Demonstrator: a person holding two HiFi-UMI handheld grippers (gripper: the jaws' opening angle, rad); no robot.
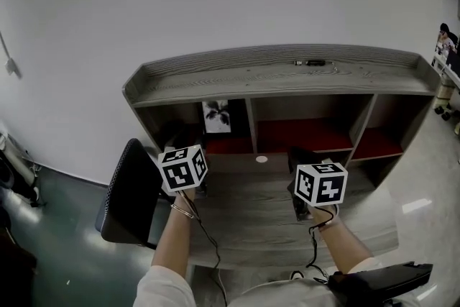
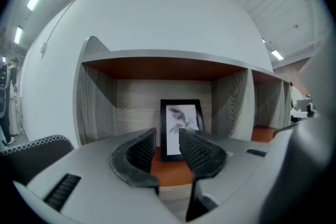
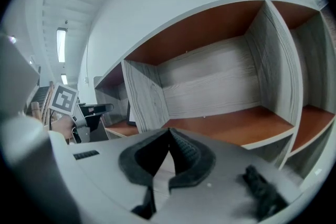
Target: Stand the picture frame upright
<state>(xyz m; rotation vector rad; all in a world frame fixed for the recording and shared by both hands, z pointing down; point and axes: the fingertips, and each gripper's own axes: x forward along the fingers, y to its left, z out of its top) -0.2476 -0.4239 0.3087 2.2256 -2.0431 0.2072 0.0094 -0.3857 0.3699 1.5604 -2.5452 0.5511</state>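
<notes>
picture frame [image 2: 181, 128] is in the left compartment [image 1: 180, 127] of the hutch on the desk [image 1: 251, 219]. it stands upright on the compartment's red floor [image 2: 169, 174], near the back wall, black border w/ a pale print inside. can't tell if it leans on the wall or on its own prop. task looks done or nearly so.

left tool [image 2: 168, 134]: jaws spread wide, nothing pinched. frame shows thru the gap but sits beyond the tips, apart from both pads. right tool [image 3: 169, 132]: tips pressed together, empty, pointed at the middle compartment, away from the frame.

handling, judged by look:
- prob light and stiff, thin, so it tips easily fwd or back w/ a small nudge.
- front is likely glass or plastic: slick and breakable, so don't press pads on it.
- best hold is across the black border, one pad per side edge, above mid-height. top edge is ok too.
- narrow base, so if regripped keep it vertical and let go gently.
</notes>
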